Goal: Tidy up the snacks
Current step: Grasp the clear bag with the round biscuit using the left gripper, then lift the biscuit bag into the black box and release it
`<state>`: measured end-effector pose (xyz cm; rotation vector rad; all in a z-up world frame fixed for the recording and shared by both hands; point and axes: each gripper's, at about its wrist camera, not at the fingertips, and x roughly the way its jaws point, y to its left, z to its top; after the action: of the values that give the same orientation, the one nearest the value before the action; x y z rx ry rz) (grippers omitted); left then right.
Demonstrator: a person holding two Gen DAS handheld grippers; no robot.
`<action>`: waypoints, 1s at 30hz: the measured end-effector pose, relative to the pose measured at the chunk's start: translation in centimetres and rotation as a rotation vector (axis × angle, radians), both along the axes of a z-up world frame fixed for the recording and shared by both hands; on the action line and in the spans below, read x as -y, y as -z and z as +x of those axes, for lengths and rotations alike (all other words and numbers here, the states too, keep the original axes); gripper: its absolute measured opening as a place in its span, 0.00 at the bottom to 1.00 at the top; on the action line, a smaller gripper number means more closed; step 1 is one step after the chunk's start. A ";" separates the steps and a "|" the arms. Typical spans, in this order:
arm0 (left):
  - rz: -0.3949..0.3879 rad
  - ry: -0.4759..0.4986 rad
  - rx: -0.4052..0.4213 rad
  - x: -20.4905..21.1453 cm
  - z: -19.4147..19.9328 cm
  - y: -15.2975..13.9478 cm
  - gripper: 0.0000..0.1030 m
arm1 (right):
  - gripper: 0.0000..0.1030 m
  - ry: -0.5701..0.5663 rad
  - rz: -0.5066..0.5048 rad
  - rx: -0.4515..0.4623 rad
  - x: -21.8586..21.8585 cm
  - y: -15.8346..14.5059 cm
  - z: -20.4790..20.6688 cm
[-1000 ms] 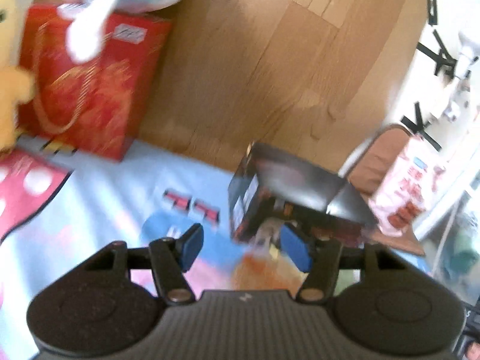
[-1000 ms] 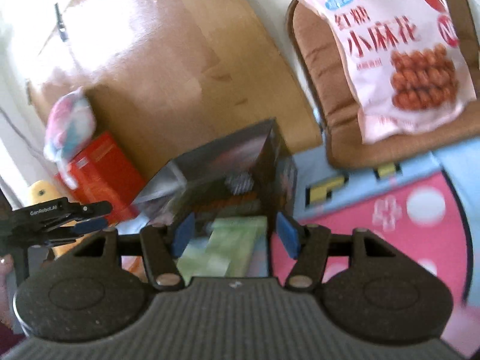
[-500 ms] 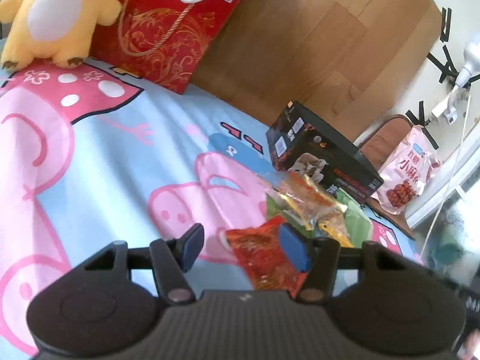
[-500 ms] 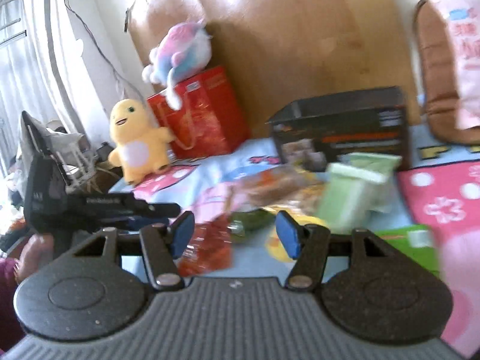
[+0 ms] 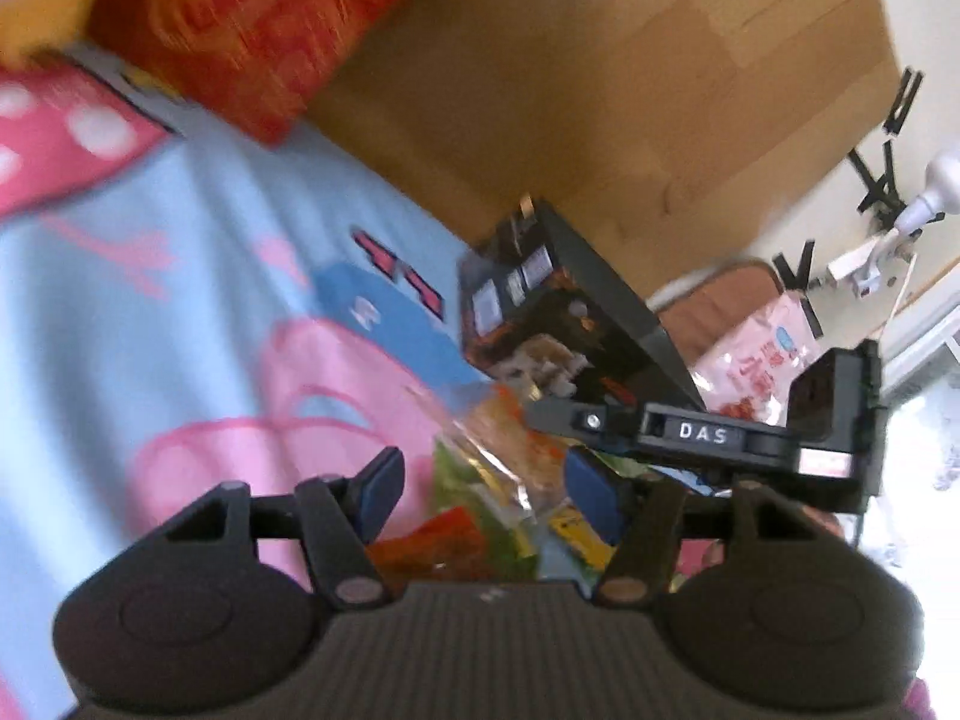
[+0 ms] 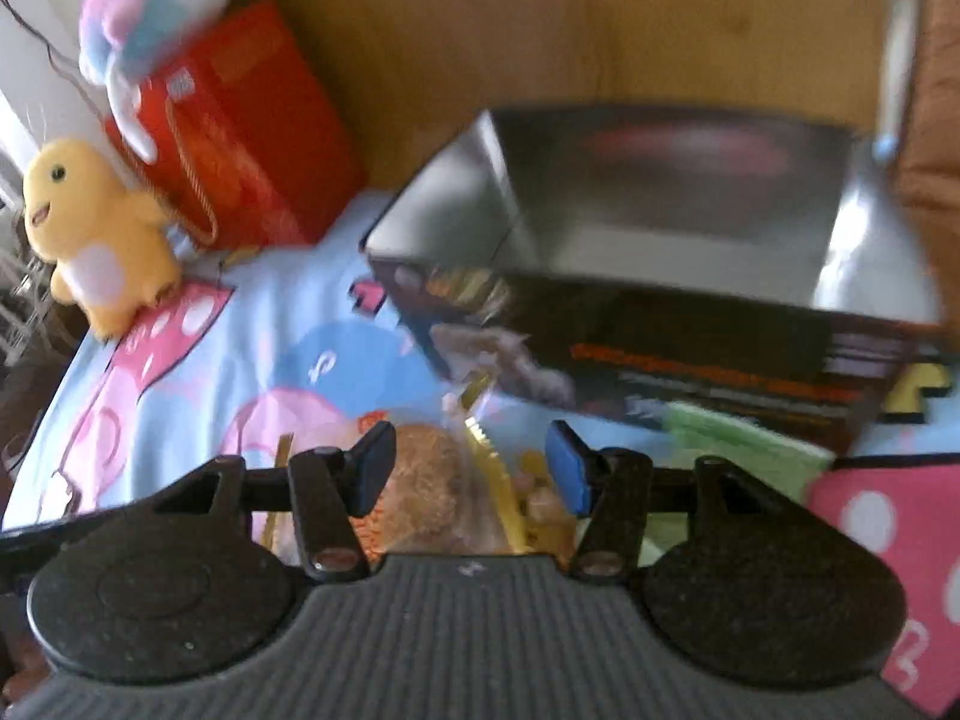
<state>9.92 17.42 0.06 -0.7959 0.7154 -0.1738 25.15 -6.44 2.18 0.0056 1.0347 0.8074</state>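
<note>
Snacks (image 6: 432, 480) lie loose in a heap on the blanket (image 5: 180, 312), just near of the black box (image 6: 660, 228), which looks empty. We hold left gripper (image 5: 480, 489) and right gripper (image 6: 471, 468) released, grasping nothing; the sorting we judge hardly begun.

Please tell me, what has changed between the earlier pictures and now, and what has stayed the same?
The right hand-held gripper swung back toward the black box and now hangs over the clear snack bags; in the left wrist view its body reaches in from the right. The left hand-held gripper came lower over the snack pile. Neither took hold of anything; both jaws remain open. Box, snacks and plush toys stayed put.
</note>
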 end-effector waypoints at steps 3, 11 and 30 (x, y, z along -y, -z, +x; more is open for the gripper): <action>-0.027 0.049 -0.036 0.9 1.5 1.4 0.37 | 0.56 -0.004 0.025 -0.059 -0.1 0.3 0.0; -0.042 0.018 0.047 -0.7 -3.2 -0.5 0.28 | 0.48 -0.083 0.116 -0.022 0.5 -1.4 -6.5; 0.077 0.134 0.032 3.3 -11.8 -0.3 0.49 | 0.71 -0.187 0.089 0.234 6.0 1.0 -20.8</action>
<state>-1.89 14.10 0.36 -0.6703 0.7414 -0.2775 4.35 -12.46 1.15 -0.1086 0.7849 0.9989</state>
